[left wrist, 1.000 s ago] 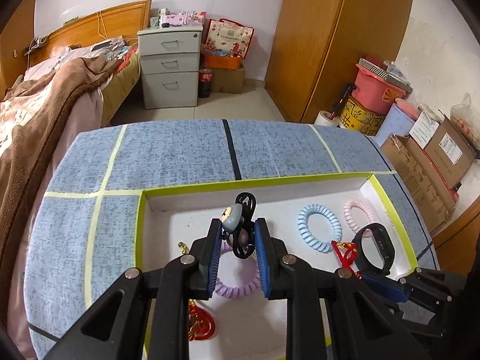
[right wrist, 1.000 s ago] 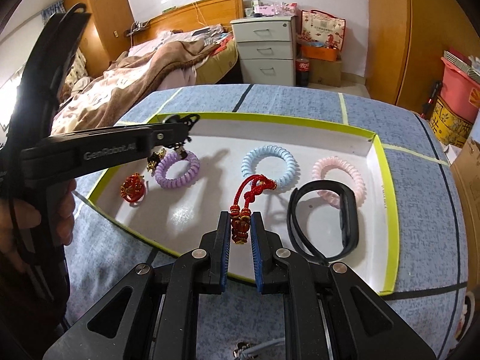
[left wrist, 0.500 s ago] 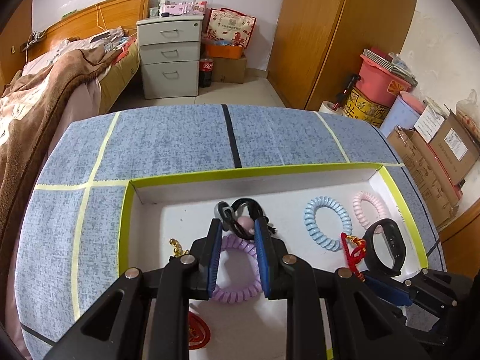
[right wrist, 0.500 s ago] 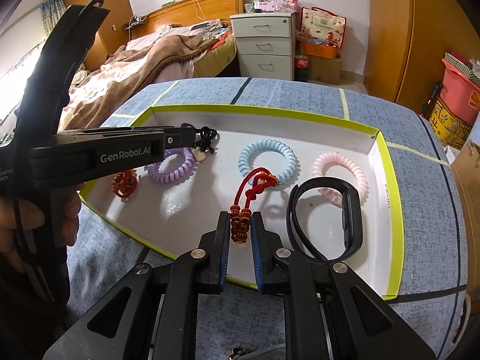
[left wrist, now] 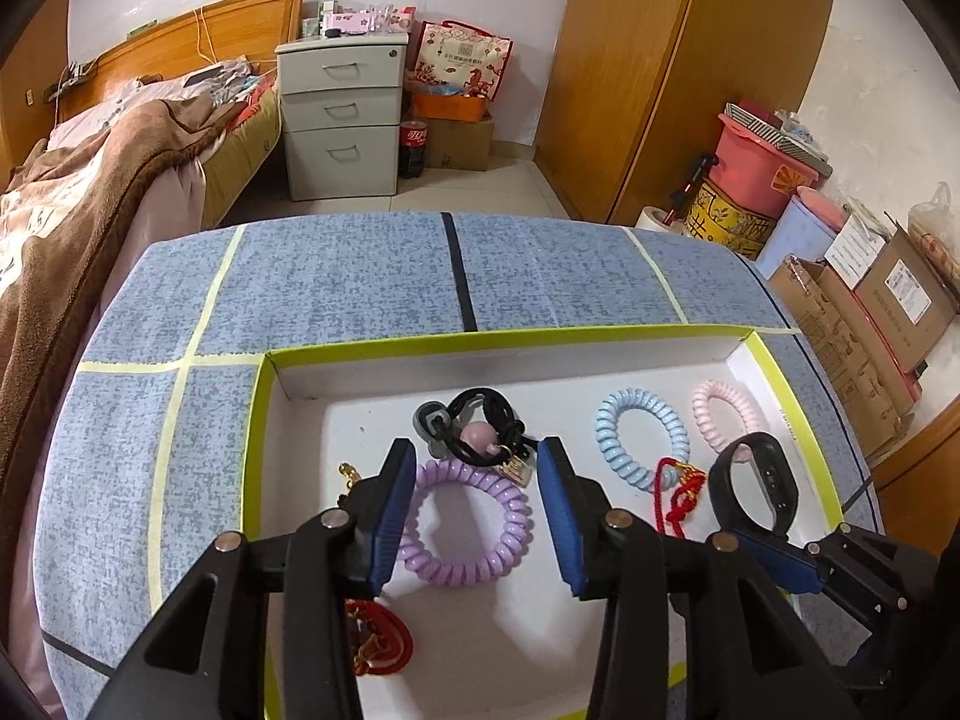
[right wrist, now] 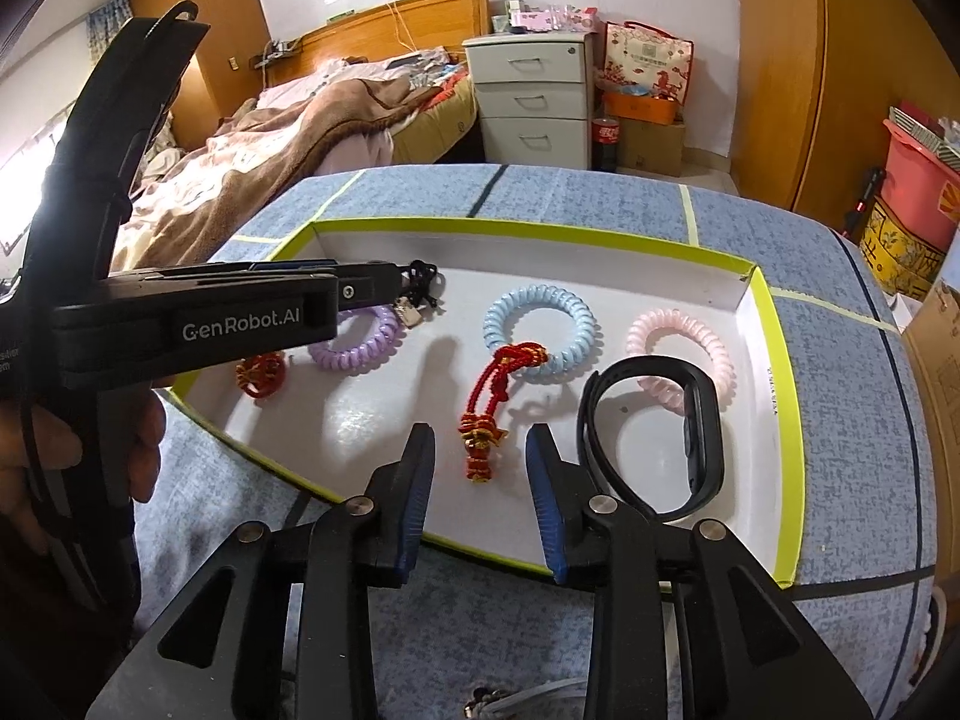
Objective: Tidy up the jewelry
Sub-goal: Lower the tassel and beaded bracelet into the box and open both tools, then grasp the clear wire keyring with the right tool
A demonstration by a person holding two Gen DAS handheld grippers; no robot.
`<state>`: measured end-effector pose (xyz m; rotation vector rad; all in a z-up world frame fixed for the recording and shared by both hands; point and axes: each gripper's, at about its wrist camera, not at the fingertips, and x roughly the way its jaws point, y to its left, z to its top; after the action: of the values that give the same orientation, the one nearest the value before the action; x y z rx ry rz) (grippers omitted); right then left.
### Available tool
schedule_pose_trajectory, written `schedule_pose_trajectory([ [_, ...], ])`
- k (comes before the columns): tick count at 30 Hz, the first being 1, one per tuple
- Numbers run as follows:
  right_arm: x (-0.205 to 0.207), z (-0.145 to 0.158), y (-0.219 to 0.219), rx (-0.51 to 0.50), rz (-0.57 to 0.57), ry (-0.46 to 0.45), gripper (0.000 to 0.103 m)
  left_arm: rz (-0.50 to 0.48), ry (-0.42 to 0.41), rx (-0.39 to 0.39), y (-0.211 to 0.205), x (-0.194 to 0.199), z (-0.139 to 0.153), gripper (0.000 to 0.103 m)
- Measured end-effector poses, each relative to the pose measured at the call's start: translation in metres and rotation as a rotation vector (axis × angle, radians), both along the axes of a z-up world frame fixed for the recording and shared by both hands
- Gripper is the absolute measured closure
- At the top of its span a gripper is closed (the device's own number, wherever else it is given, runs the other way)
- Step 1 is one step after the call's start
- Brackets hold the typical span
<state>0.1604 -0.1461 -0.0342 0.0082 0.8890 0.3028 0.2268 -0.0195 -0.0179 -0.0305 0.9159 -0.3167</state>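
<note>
A white tray with a lime-green rim [left wrist: 498,339] lies on the blue cloth table. My left gripper [left wrist: 476,450] is opening just above the tray. A black cord charm with a pink bead [left wrist: 480,435] lies loose beyond its tips, touching the purple coil bracelet [left wrist: 516,516]. My right gripper [right wrist: 481,433] is opening too, with the red knot charm [right wrist: 480,438] lying free on the tray floor between its pads. A blue coil bracelet [right wrist: 540,294], a pink coil bracelet [right wrist: 648,324] and a black wristband [right wrist: 696,420] lie to the right. A red ornament [right wrist: 258,372] sits at the tray's left.
A bed with a brown blanket [left wrist: 90,198] stands to the left, a grey drawer cabinet [left wrist: 342,114] behind the table, a wooden wardrobe [left wrist: 678,60] at the back right. Cardboard boxes [left wrist: 870,312] and tubs crowd the right side. A hand [right wrist: 144,438] holds the left gripper.
Both grippers have opened. The left lowered the black cord charm and let it go onto the tray by the purple coil. The right let the red knot charm drop onto the tray.
</note>
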Motion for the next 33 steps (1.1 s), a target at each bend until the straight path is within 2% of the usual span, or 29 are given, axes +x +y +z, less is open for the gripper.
schedule_pose_trajectory([
  [12,-0.018,0.011,-0.002,0.019,-0.012,-0.031,0.07,0.024,-0.056,-0.004,0.011,-0.025,0.02,0.057],
  [28,-0.066,0.037,-0.015,0.041,-0.042,-0.112,0.069,0.037,-0.096,-0.038,0.028,-0.093,0.031,0.053],
  [30,-0.072,0.039,-0.018,0.042,-0.047,-0.121,0.068,0.039,-0.096,-0.038,0.03,-0.102,0.03,0.052],
  [32,-0.078,0.04,-0.022,0.042,-0.053,-0.125,0.059,0.041,-0.101,-0.037,0.031,-0.111,0.029,0.052],
  [33,-0.08,0.04,-0.024,0.042,-0.058,-0.125,0.058,0.037,-0.104,-0.038,0.031,-0.115,0.029,0.052],
])
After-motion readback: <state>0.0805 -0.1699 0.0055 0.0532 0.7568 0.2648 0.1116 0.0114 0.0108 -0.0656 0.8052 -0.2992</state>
